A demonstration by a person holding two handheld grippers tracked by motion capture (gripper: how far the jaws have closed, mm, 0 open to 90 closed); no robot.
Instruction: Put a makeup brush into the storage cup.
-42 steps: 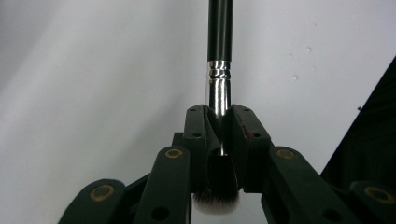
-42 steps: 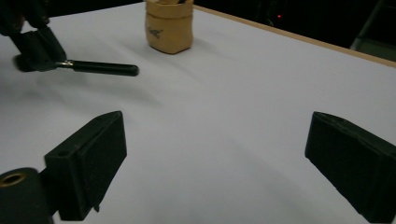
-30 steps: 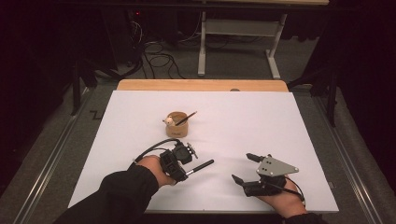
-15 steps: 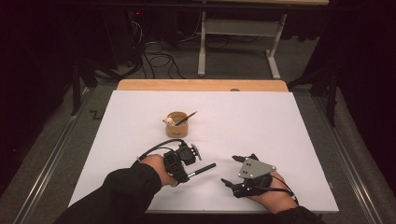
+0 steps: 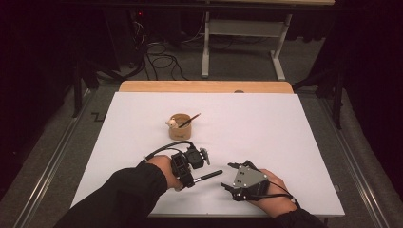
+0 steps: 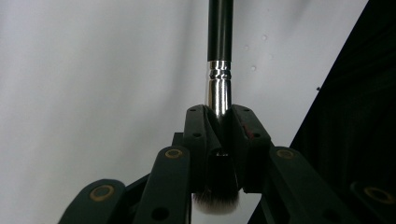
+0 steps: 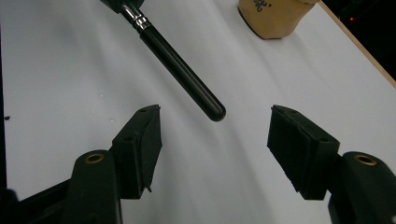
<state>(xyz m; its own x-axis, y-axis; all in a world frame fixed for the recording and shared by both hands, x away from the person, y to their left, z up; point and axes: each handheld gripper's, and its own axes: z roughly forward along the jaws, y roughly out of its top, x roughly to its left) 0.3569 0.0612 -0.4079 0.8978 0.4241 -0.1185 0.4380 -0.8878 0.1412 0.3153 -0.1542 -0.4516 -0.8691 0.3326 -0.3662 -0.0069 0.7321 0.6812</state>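
My left gripper [image 5: 192,176] is shut on a makeup brush [image 5: 209,175] near the table's front, its black handle pointing right. In the left gripper view the pads clamp the silver ferrule [image 6: 218,88], with the bristles [image 6: 215,201] behind the jaws. My right gripper [image 5: 227,175] faces the handle's free end from the right. Its jaws have just been closing, and in the right gripper view they stand apart [image 7: 215,126], with the rounded handle tip [image 7: 212,111] just ahead of the gap and untouched by the pads.
A tan cup [image 5: 179,127] stands mid-table behind the grippers, holding a thin brush and something white; its base [image 7: 273,18] appears at the top of the right gripper view. The white tabletop [image 5: 294,142] spreads wide to the right and left. A wooden strip [image 5: 204,86] edges the far side.
My right gripper has moved left toward the brush handle's end and its jaws have narrowed. The left gripper and the brush have stayed where they were.
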